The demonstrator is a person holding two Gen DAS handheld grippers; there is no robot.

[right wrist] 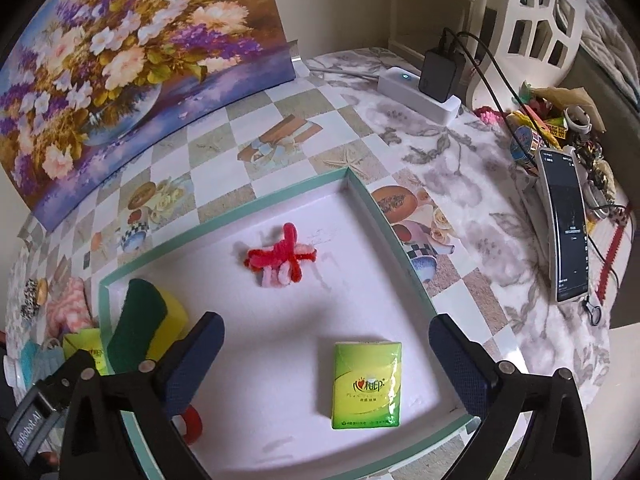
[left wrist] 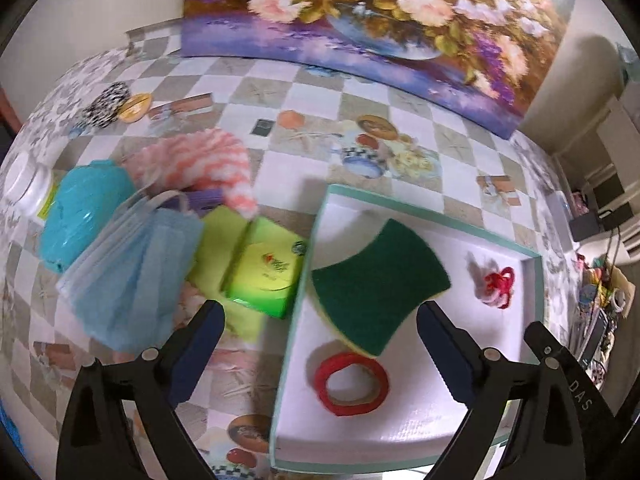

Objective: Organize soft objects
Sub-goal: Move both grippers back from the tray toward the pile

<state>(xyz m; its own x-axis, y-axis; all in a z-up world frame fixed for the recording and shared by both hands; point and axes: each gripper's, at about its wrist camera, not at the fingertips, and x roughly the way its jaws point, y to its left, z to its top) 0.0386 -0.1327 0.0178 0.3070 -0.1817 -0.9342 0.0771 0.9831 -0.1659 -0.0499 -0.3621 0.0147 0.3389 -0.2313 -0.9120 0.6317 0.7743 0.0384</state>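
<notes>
A white tray with a teal rim (left wrist: 432,216) (right wrist: 376,208) lies on the checked tablecloth. In it a green-and-yellow sponge (left wrist: 380,280) (right wrist: 140,328) stands tilted near the left wall. A red ring (left wrist: 352,384) and a red-pink pipe-cleaner bundle (left wrist: 494,286) (right wrist: 280,256) also lie inside. My left gripper (left wrist: 320,312) hangs open above the sponge, its pads off it. My right gripper (right wrist: 326,322) is open over a green tissue pack (right wrist: 366,384) lying flat in the tray, untouched.
Left of the tray lie a second green tissue pack (left wrist: 268,268), blue face masks (left wrist: 132,272), a pink striped fluffy cloth (left wrist: 196,160), a teal container (left wrist: 84,208) and a white jar (left wrist: 28,184). A flower painting (right wrist: 120,60) stands behind; a phone (right wrist: 568,232) and power strip (right wrist: 420,88) are on the right.
</notes>
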